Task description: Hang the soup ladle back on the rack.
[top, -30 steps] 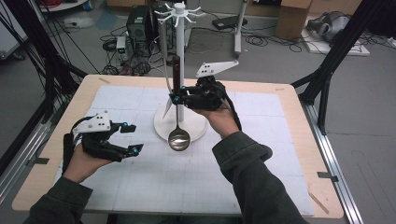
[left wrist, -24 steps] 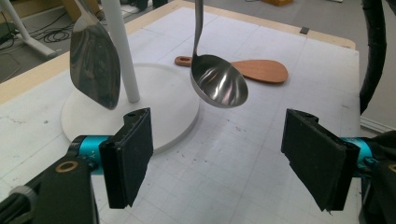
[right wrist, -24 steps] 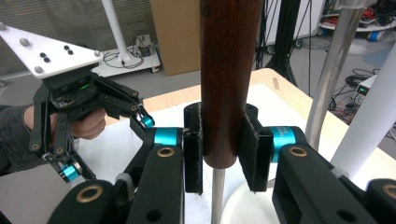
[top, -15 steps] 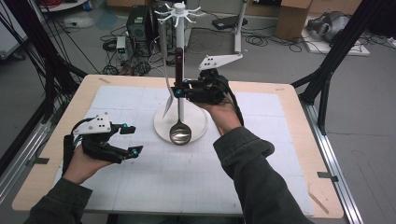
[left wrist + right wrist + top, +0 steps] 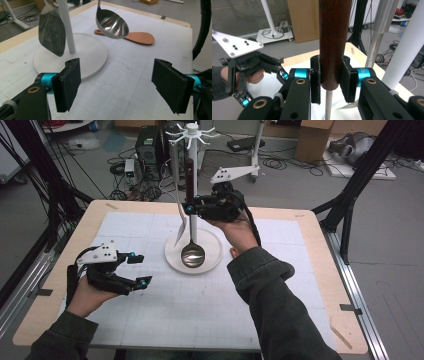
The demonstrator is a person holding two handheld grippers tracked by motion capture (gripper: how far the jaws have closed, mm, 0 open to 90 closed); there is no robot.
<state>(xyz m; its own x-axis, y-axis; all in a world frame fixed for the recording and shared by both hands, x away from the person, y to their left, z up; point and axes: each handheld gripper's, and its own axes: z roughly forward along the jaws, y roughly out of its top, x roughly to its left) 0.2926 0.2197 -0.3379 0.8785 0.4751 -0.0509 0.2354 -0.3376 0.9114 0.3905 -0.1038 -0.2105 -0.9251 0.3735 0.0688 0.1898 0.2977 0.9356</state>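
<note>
No brand, label or lettering is legible to me on any tool or on the stand.

My right gripper point(image 5: 192, 209) has its jaws clamped on the dark wooden handle of the ladle point(image 5: 192, 254). In the right gripper view the handle point(image 5: 334, 42) stands between both pads, its lower end just below them, with the thin metal shank running on down. The ladle's long axis is upright: handle at the top, bowl at the bottom, the hollow of the bowl facing my side of the table. The bowl hangs over the round white base point(image 5: 212, 261) of the utensil stand; I cannot tell whether it touches. It is just beside the stand's white pole point(image 5: 192, 150), from which a metal turner point(image 5: 180, 227) hangs blade down.

My left gripper point(image 5: 140, 270) rests low over the gridded mat point(image 5: 200, 310), well apart from the stand, jaws wide apart with nothing between them. A wooden rice paddle point(image 5: 138, 38) lies flat on the mat beyond the ladle's bowl.
</note>
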